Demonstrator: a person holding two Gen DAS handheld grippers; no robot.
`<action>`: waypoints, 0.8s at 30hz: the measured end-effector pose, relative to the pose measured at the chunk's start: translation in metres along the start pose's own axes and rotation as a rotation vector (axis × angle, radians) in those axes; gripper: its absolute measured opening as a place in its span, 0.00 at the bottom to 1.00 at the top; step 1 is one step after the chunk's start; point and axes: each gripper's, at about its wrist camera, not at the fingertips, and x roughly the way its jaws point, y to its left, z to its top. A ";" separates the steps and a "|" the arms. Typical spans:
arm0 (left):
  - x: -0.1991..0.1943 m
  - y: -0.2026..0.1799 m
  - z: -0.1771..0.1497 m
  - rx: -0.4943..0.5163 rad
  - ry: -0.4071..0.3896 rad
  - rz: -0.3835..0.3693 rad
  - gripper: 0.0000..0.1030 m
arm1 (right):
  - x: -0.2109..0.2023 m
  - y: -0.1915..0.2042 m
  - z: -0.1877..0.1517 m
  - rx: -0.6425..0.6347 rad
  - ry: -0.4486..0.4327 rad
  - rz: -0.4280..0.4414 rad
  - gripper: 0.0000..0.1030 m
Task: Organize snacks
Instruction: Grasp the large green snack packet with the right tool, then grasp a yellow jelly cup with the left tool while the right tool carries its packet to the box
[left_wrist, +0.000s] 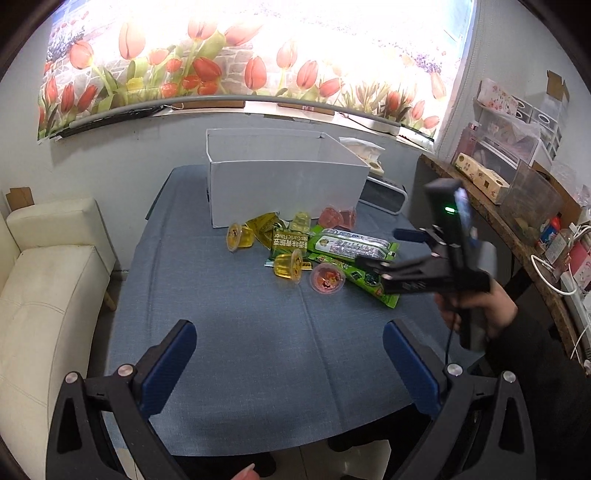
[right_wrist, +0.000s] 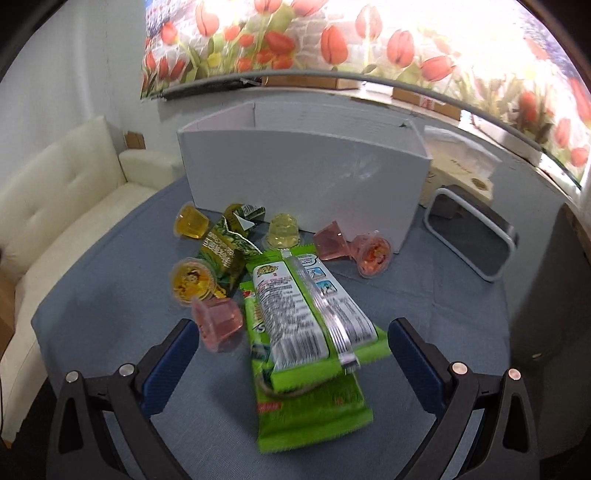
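Note:
A pile of snacks lies on the blue tablecloth (left_wrist: 258, 332) in front of a white open box (left_wrist: 284, 181), which also shows in the right wrist view (right_wrist: 303, 177). Two bright green packets are stacked (right_wrist: 310, 321); a dark green packet (right_wrist: 221, 251) lies behind them. Yellow jelly cups (right_wrist: 194, 282) and pink jelly cups (right_wrist: 218, 325) lie around them. My right gripper (right_wrist: 291, 354) is open and empty, its jaws either side of the near end of the green packets, just above them. It also shows in the left wrist view (left_wrist: 380, 251). My left gripper (left_wrist: 288, 362) is open and empty, over bare cloth nearer the front edge.
A cream sofa (left_wrist: 48, 280) stands left of the table. A white-framed device (right_wrist: 472, 236) and a tissue box (right_wrist: 461, 166) sit right of the white box. A cluttered wooden shelf (left_wrist: 517, 184) runs along the right wall.

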 end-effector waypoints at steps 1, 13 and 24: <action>0.000 0.001 -0.001 -0.001 0.004 0.001 1.00 | 0.008 -0.001 0.003 -0.010 0.010 0.001 1.00; 0.002 0.009 -0.005 -0.014 0.019 0.016 1.00 | 0.056 -0.024 0.008 0.071 0.136 0.119 0.75; 0.032 -0.013 0.003 0.022 0.057 -0.022 1.00 | -0.007 -0.039 -0.010 0.126 0.052 0.116 0.71</action>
